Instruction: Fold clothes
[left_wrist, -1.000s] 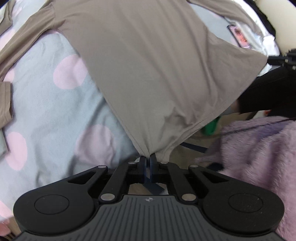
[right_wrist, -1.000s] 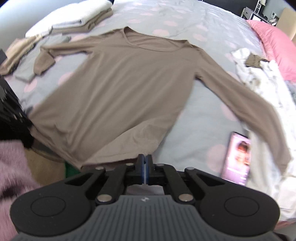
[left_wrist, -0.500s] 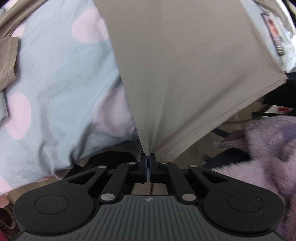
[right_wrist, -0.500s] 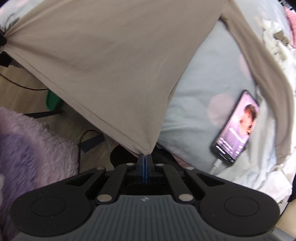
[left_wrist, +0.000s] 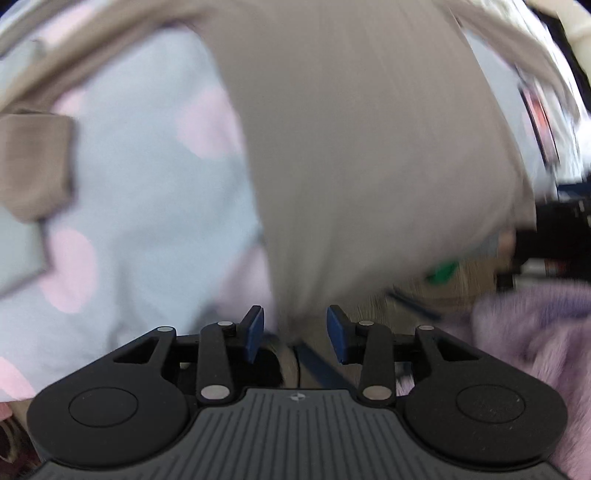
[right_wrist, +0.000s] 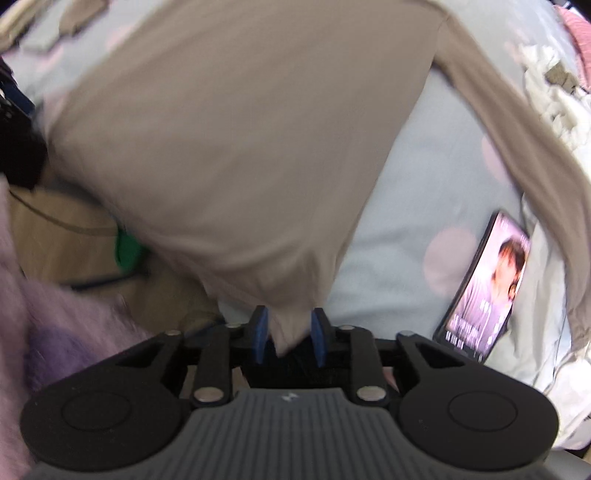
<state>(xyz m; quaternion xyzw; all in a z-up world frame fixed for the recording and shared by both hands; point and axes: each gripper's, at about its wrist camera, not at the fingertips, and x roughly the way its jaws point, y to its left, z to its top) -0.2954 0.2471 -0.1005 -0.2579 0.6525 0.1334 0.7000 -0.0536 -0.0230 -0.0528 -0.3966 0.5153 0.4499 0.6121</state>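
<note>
Left wrist view, from left to right: a folded taupe sleeve end (left_wrist: 33, 166) lies at the far left on the bed sheet (left_wrist: 140, 206), which is pale blue with pink dots. The taupe long-sleeved shirt (left_wrist: 369, 147) fills the middle, its body spread over the sheet and its lower hem hanging past the bed edge toward the camera. The left gripper (left_wrist: 295, 328) has just been opening; its blue-padded fingers (left_wrist: 255, 328) now stand apart, and the hem corner droops between them without either pad pressing on it. Further right, a green object (left_wrist: 441, 273) sits low on the floor beyond the hem, and fuzzy lilac fabric (left_wrist: 532, 332) crowds the lower right. All of it is blurred.

Right wrist view, left to right: the same lilac fabric (right_wrist: 55, 332) takes the lower left, with the green object (right_wrist: 127, 251) and wood floor (right_wrist: 55, 229) beside it. The shirt (right_wrist: 240, 129) covers the centre, one long sleeve (right_wrist: 517, 129) trailing across the sheet (right_wrist: 406, 221) to the right. The right gripper (right_wrist: 288, 332) has likewise just been opening; the other hem corner hangs loose between its parted fingers (right_wrist: 260, 332). Right of them a phone (right_wrist: 487, 280) with a lit screen lies on the sheet, close to the sleeve, and crumpled white cloth (right_wrist: 550, 96) lies at the far right.
</note>
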